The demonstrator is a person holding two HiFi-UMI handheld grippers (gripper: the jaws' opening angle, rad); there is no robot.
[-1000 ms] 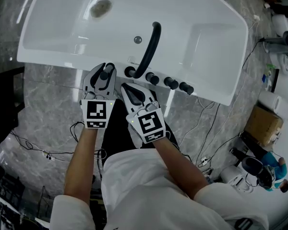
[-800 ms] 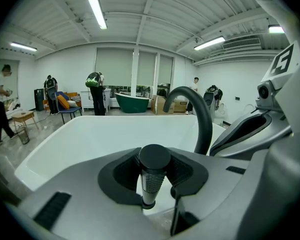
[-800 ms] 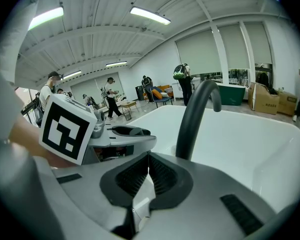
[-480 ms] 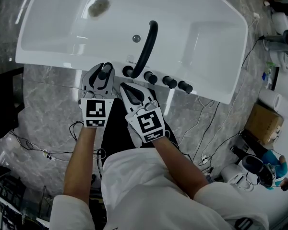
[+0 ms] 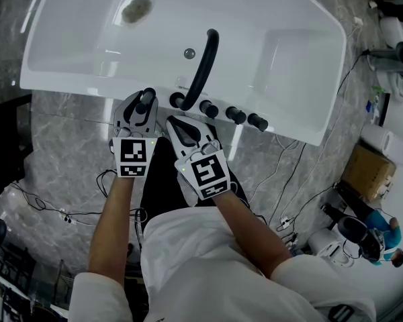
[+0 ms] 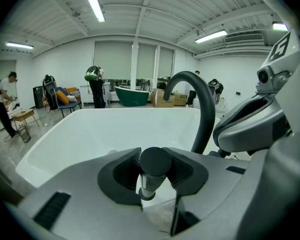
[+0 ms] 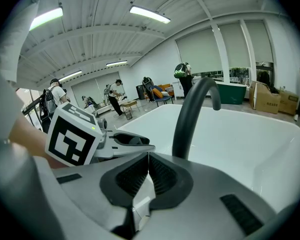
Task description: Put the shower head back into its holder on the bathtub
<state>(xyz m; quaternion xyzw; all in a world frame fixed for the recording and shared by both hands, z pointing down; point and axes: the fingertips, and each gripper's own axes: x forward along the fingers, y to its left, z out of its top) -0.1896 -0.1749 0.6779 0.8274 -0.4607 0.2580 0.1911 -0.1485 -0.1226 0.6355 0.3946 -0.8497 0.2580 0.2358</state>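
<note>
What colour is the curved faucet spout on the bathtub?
The faucet spout is matte black; it shows best in the left gripper view.

Bathtub [image 5: 289,59]: smooth glossy white, acrylic look. Spout [image 5: 203,69] and knobs [image 5: 236,115], frame centre: matt black. Shower head [image 6: 154,163]: matt black cap over a fine knurled collar. Floor [image 5: 60,139]: polished grey marble look. Left gripper [image 5: 142,104]: matt grey plastic shell, ribbed black pads [image 6: 184,171] on the jaws.

Down on the grey marble-veined floor [image 5: 60,139] stands the white glossy bathtub [image 5: 292,52]; thin black cables [image 5: 64,217] trail left, a brown cardboard box [image 5: 369,173] sits right.
</note>
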